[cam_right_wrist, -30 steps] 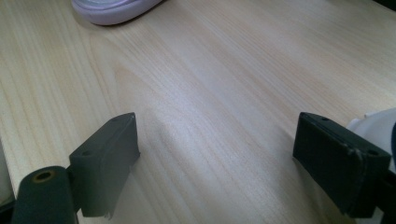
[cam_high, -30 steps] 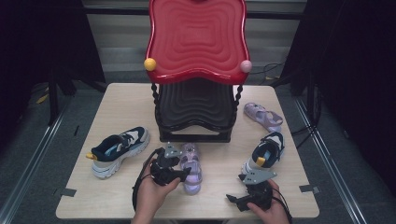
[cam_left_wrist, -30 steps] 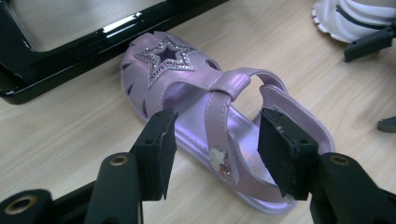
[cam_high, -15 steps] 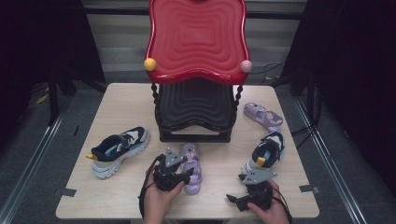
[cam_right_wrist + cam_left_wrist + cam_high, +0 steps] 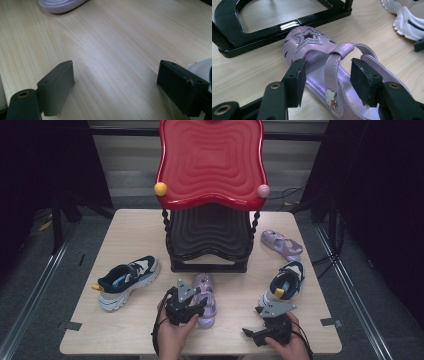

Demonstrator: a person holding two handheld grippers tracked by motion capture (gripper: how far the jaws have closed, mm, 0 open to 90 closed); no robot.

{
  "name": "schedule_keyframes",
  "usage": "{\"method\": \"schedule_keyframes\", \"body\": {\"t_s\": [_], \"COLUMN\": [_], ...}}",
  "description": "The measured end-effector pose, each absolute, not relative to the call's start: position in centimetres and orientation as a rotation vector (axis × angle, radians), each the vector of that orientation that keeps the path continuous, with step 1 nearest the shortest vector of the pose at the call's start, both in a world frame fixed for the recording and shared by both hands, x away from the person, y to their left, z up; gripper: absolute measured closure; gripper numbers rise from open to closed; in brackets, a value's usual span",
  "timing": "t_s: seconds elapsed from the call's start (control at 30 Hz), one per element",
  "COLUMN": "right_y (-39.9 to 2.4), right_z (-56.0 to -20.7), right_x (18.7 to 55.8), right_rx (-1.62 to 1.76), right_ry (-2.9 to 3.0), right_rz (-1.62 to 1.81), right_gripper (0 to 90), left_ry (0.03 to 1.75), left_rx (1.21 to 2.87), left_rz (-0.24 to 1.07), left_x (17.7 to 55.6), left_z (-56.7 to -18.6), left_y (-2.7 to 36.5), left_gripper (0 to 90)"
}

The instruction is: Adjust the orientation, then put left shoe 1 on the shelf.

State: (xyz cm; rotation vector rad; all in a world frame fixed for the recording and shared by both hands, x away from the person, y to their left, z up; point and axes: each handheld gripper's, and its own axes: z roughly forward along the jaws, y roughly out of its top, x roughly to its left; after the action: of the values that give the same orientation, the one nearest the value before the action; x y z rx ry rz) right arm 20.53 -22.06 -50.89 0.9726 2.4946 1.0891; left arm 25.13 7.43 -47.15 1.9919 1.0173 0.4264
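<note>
High view: surface (image 5: 125, 225) carries four shoes, two lilac sandals and two navy sneakers, plus one black-and-red rack (image 5: 210, 210). Left tongs (image 5: 192, 306) sit over near sandal (image 5: 204, 295); second sandal (image 5: 282, 245) right of rack.
Left gripper view: spread pads straddle strap (image 5: 332, 67), not touching.
Right gripper view: right tongs (image 5: 115, 82) spread over bare wood.

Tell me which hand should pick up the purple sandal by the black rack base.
Left. Its tongs already straddle the purple sandal's strap, pads open on either side. The right tongs stand open over bare table, apart from that sandal.
</note>
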Motion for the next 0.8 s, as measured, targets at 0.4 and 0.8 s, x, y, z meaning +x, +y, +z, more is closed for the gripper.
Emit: {"method": "schedule_keyframes", "body": {"t_s": [0.4,0.8], "right_y": [-22.1,-22.1], "right_z": [-50.9,-50.9], "right_x": [20.5,20.5], "right_rx": [0.971,0.97], "right_ry": [2.495,2.494], "right_rz": [1.085,1.085], "right_gripper": [13.5,13.5], "left_ry": [1.035,1.057], "left_rx": [1.957,1.917], "left_rz": [0.433,0.461], "left_x": [24.9,24.9], "left_z": [-47.5,-48.2], "left_y": [7.3,7.2], "left_gripper": [47.2,48.4]}}
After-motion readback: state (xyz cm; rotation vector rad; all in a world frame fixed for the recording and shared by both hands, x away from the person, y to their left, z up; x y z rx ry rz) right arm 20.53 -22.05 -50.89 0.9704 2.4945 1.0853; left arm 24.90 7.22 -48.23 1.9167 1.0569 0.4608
